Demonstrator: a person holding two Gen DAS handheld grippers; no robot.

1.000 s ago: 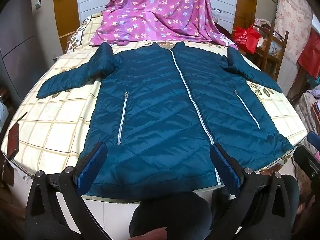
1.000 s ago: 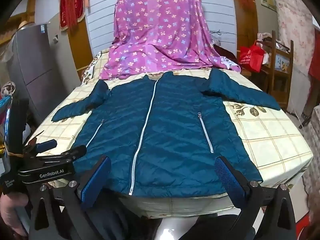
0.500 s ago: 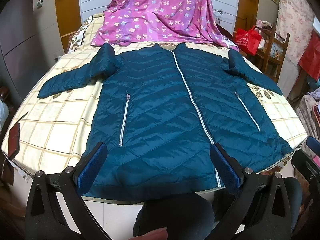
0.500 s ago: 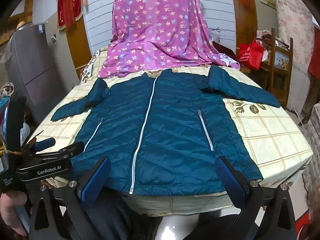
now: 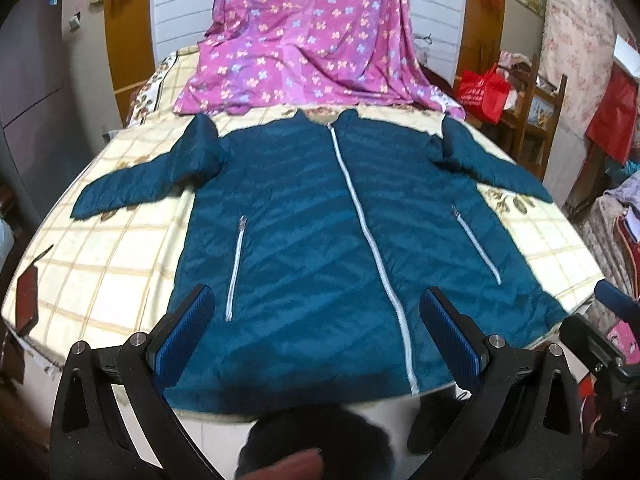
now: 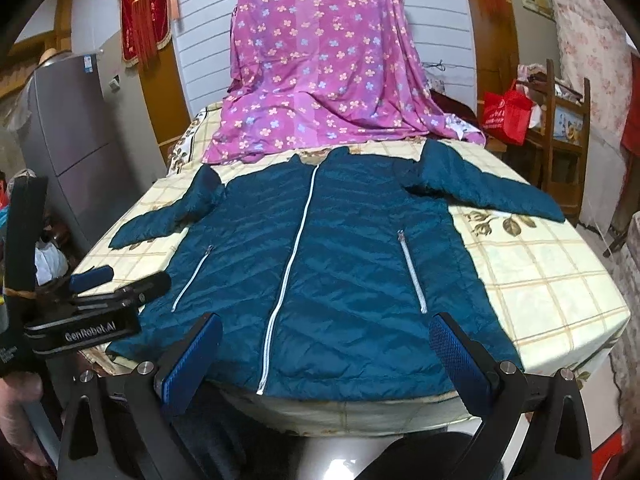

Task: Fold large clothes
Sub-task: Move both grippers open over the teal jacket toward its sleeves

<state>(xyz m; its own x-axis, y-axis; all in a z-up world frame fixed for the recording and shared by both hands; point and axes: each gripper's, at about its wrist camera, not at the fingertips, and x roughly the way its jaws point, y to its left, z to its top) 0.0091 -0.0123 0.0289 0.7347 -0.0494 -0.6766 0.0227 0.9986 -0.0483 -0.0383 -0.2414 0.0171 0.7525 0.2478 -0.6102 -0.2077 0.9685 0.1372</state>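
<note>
On the bed with the cream checked cover, a teal quilted jacket lies flat, front up, main zipper closed, collar toward the far end, hem at the near edge. Both sleeves spread outward and slightly down: left sleeve, right sleeve. Two slanted pocket zippers show, one on each front panel. Beyond the collar, a purple floral sheet drapes over something tall and touches the bed's far end.

Left gripper hovers over the hem, jaws spread wide, nothing between the blue pads; no visible contact with the fabric. Right gripper hovers near the hem too, jaws wide apart, empty. From the right wrist view the left gripper's body sits at the left side, held by a hand.

Off to the right, a red bag sits by a wooden shelf. Grey fridge at left.
</note>
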